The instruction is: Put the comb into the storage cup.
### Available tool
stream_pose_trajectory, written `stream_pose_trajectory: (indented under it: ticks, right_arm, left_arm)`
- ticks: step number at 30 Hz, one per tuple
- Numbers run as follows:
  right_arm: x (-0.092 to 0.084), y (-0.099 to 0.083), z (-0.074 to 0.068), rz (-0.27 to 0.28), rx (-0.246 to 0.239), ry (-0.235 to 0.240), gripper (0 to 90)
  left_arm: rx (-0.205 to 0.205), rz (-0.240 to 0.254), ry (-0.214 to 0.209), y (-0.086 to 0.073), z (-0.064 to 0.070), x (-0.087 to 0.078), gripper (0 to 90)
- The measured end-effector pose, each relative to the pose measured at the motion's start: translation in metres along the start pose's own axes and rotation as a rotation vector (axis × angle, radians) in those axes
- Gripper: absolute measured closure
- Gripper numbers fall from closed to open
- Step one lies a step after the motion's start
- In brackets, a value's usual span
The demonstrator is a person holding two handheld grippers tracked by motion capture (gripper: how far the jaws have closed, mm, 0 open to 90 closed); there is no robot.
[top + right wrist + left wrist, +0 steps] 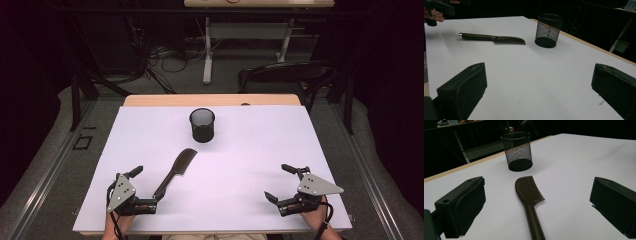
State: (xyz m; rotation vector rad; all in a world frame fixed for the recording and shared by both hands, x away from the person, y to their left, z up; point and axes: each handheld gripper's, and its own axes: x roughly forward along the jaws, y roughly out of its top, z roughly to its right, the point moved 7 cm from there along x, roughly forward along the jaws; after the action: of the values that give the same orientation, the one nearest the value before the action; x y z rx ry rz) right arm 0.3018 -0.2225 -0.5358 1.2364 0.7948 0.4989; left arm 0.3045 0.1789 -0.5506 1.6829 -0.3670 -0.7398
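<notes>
The left gripper (pixel 142 189) is sitting at the near left of the table (pixel 260 150), jaws spread wide and holding nothing. The handle end of the comb (pixel 175 172) is lying between those jaws, so the gripper appears to be lining up to close on the handle. The right gripper (pixel 280 182) is resting at the near right, well apart from the comb, jaws likewise wide open and empty; it is probably waiting in reserve.

The comb is lying flat on the white surface, its handle pointing toward the person and its toothed head pointing toward the mesh cup (pixel 202 125). This placement is leaving the slim handle free for a grasp. The cup is standing upright beyond the comb, mouth open upward, apart from the comb's tip; it looks like the intended destination.

The left gripper view is showing the comb (pixel 530 202) running up the centre between both jaws, with its fine teeth ridged on the right edge, and the cup (pixel 517 151) directly ahead. The right gripper view is showing the comb (pixel 491 38) side-on, revealing a metal cap at the handle end, and the cup (pixel 548 30) standing near its toothed tip.
</notes>
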Motion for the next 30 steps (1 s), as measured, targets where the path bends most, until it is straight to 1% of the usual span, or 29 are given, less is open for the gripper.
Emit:
stream_pose_trajectory:
  ticks: [4,6,12,16,17,19,20,24,27,29,30]
  right_arm:
    - [0.002,-0.001,-0.001,-0.009,0.005,0.009,0.0]
    - [0.002,-0.001,-0.001,-0.009,0.005,0.009,0.0]
    - [0.001,-0.001,0.0,-0.01,0.007,0.004,0.0]
    - [0.002,-0.002,-0.001,-0.018,0.007,0.008,0.0]
    - [0.002,-0.002,-0.001,-0.018,0.007,0.008,0.0]
    - [0.002,-0.002,-0.001,-0.02,0.006,0.007,0.0]
    - [0.002,-0.002,-0.001,-0.02,0.004,0.007,0.0]
    - [0.003,-0.003,-0.001,-0.026,0.003,0.008,0.0]
    - [0.003,-0.003,-0.001,-0.029,0.005,0.01,0.0]
    - [0.003,-0.003,-0.001,-0.031,0.001,0.008,0.0]
    - [0.003,-0.004,-0.001,-0.033,0.001,0.008,0.0]
  left_arm:
    - [0.006,-0.013,0.0,0.001,0.002,0.001,0.1]
    - [0.01,-0.029,-0.001,0.001,0.003,0.004,0.0]
    - [0.006,-0.052,-0.008,0.0,0.006,0.008,0.0]
    - [0.011,-0.091,-0.013,-0.002,0.008,0.011,0.4]
    - [0.011,-0.091,-0.013,-0.002,0.008,0.011,0.3]
    - [0.007,-0.111,-0.015,-0.003,0.009,0.013,0.2]
    - [0.007,-0.111,-0.015,-0.003,0.009,0.013,0.0]
    - [0.02,-0.142,-0.023,-0.005,0.013,0.015,0.3]
    - [0.027,-0.153,-0.033,-0.006,0.015,0.016,0.4]
    - [0.033,-0.167,-0.047,-0.006,0.017,0.016,3.1]
    - [0.041,-0.172,-0.054,-0.006,0.018,0.016,6.3]
